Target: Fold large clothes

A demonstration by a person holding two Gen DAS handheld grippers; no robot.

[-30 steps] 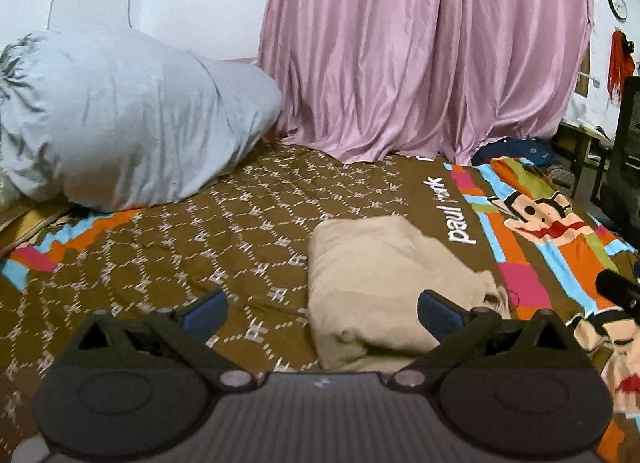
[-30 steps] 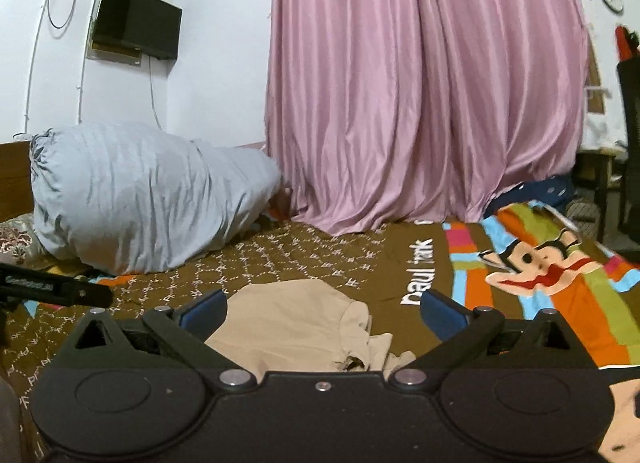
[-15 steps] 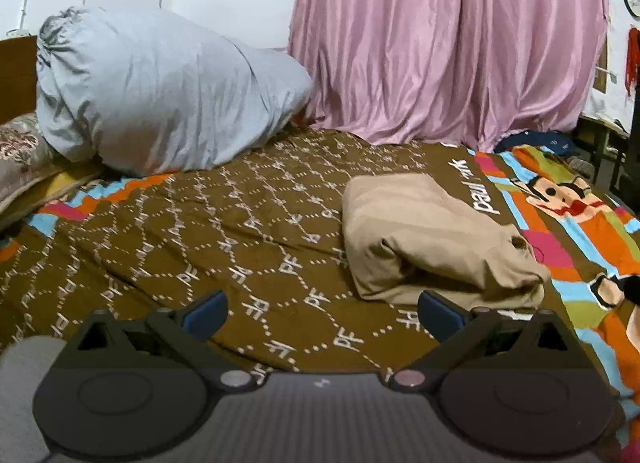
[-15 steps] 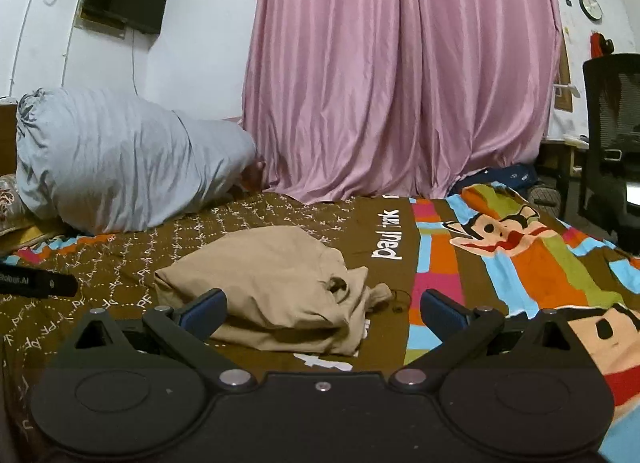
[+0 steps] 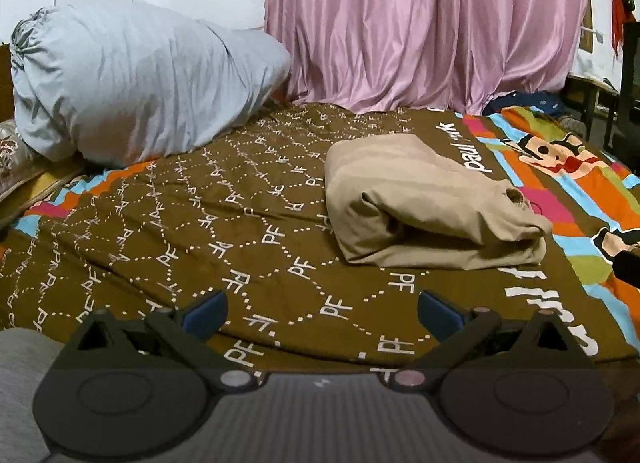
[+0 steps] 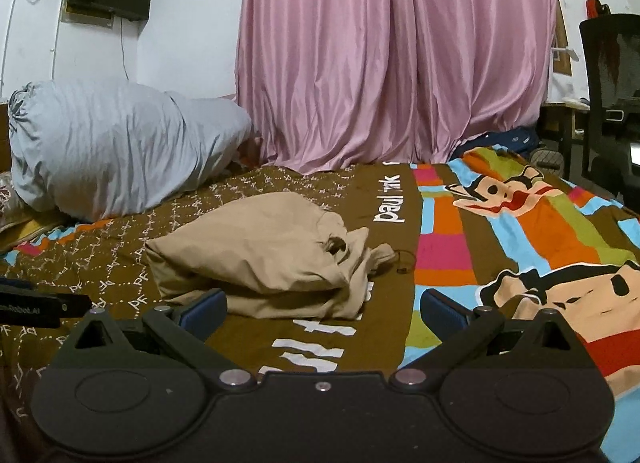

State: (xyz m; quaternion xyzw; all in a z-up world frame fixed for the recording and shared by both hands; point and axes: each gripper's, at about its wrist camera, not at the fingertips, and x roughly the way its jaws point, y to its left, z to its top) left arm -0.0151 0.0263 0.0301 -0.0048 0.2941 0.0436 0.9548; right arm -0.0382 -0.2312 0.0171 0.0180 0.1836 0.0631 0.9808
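A beige garment [image 5: 424, 199] lies folded into a thick bundle on the brown patterned bedspread [image 5: 208, 215]; in the right wrist view the same garment [image 6: 260, 255] shows loose folds at its right end. My left gripper [image 5: 320, 315] is open and hangs over bare bedspread, short of the bundle and to its left. My right gripper [image 6: 324, 309] is open too, just in front of the bundle, its left fingertip [image 6: 202, 309] level with the cloth's near edge. Neither holds anything. The left gripper's body [image 6: 36, 307] shows at the left edge of the right wrist view.
A large grey bundle of bedding [image 5: 132, 83] sits at the back left. Pink curtains [image 5: 424, 23] hang behind the bed. The bedspread's colourful cartoon half [image 6: 540, 231] lies to the right. A black chair [image 6: 612, 95] stands beyond the bed's right side.
Both grippers have drawn back from the beige bundle, which now lies farther off in both views. The left one has also shifted left. Both stay open.
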